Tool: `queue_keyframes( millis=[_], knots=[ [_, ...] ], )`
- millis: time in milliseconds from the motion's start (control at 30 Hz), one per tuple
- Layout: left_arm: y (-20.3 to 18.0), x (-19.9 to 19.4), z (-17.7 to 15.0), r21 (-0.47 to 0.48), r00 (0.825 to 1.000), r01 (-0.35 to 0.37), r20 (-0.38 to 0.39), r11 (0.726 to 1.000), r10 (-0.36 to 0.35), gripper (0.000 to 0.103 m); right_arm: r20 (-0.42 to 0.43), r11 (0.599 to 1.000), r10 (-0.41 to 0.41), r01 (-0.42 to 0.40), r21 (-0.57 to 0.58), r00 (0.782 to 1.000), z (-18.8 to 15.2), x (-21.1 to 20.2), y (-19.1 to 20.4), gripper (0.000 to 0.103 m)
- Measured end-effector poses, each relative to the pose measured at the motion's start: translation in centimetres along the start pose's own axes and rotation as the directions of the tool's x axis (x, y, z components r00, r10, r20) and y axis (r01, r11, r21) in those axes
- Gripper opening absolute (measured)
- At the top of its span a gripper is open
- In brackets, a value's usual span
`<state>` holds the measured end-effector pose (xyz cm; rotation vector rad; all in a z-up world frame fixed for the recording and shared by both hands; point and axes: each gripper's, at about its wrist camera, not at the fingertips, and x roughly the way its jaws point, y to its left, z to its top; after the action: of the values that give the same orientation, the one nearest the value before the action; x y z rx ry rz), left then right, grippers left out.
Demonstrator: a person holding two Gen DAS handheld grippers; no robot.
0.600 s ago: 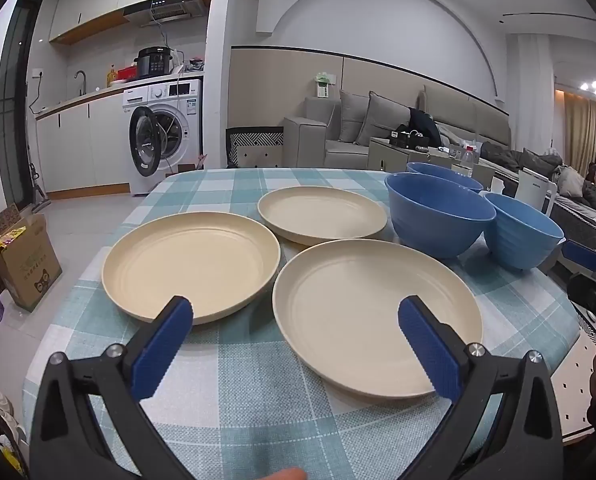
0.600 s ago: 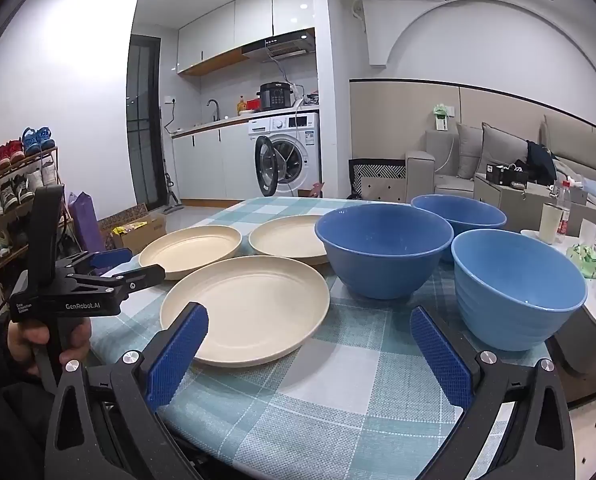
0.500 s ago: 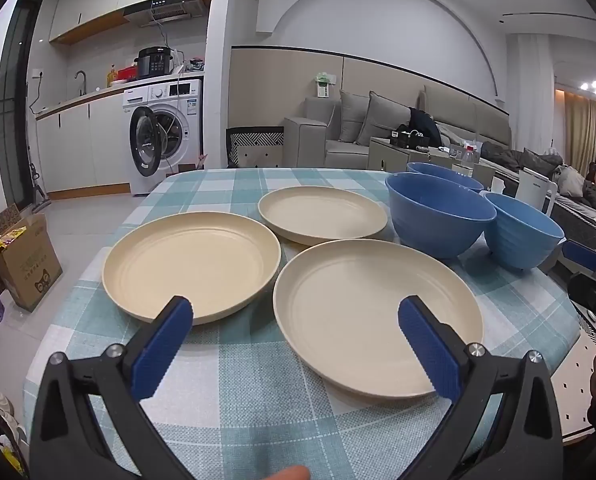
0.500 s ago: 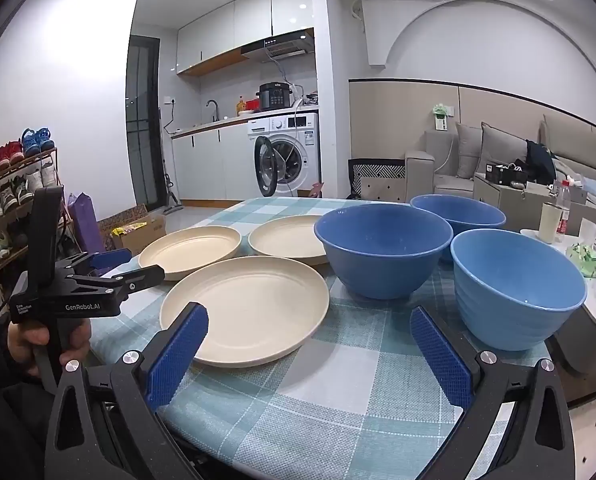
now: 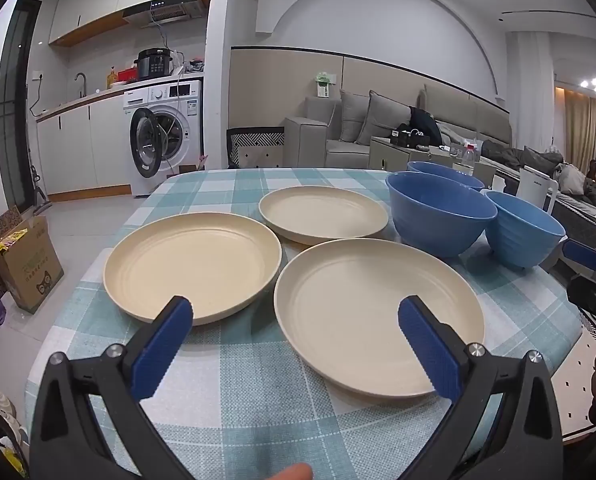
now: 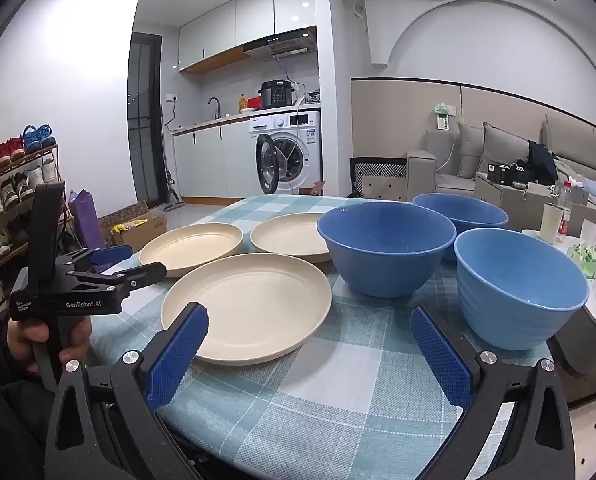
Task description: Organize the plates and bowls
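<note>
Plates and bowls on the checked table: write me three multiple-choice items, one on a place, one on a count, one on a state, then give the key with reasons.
1. Where do the blue bowls stand relative to the cream plates, seen from the right wrist camera?
A. To the right of them
B. To the left of them
C. Stacked on top of them

2. How many cream plates lie on the table?
A. Two
B. Three
C. Five

3. What is the state of the two grippers?
A. Both shut on a plate
B. One open, one shut on a bowl
C. Both open, holding nothing

Key:
1 A: the big blue bowl, the near bowl and the far bowl sit right of the nearest plate.
2 B: that plate plus the left plate and the far plate lie on the tablecloth.
3 C: the left gripper and right gripper stand wide with nothing between the pads.
</note>
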<state>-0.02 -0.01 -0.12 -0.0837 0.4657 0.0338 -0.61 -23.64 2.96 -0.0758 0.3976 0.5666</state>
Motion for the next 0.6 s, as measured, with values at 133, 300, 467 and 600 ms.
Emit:
queue_keyframes(
  millis=[133, 300, 467, 600],
  knots=[
    [0.03, -0.01, 0.03, 0.001, 1.0, 0.001, -0.001, 1.0, -0.001, 0.103, -0.002, 1.0, -0.002, 0.002, -0.001, 1.0, -0.02, 0.06, 0.0, 0.103],
    [-0.06, -0.01, 0.08, 0.002, 1.0, 0.0, -0.001, 1.0, 0.0, 0.103, -0.002, 1.0, -0.002, 0.002, -0.002, 1.0, 0.11, -0.02, 0.2, 0.103],
    [-0.08, -0.01, 0.07, 0.003, 1.0, -0.001, -0.001, 1.0, 0.001, 0.103, -0.003, 1.0, -0.003, 0.003, -0.003, 1.0, 0.09, -0.01, 0.2, 0.103],
    [-0.11, -0.01, 0.08, 0.004, 1.0, -0.002, -0.001, 1.0, 0.002, 0.103, -0.002, 1.0, -0.002, 0.002, -0.004, 1.0, 0.1, -0.04, 0.22, 0.103]
  ],
)
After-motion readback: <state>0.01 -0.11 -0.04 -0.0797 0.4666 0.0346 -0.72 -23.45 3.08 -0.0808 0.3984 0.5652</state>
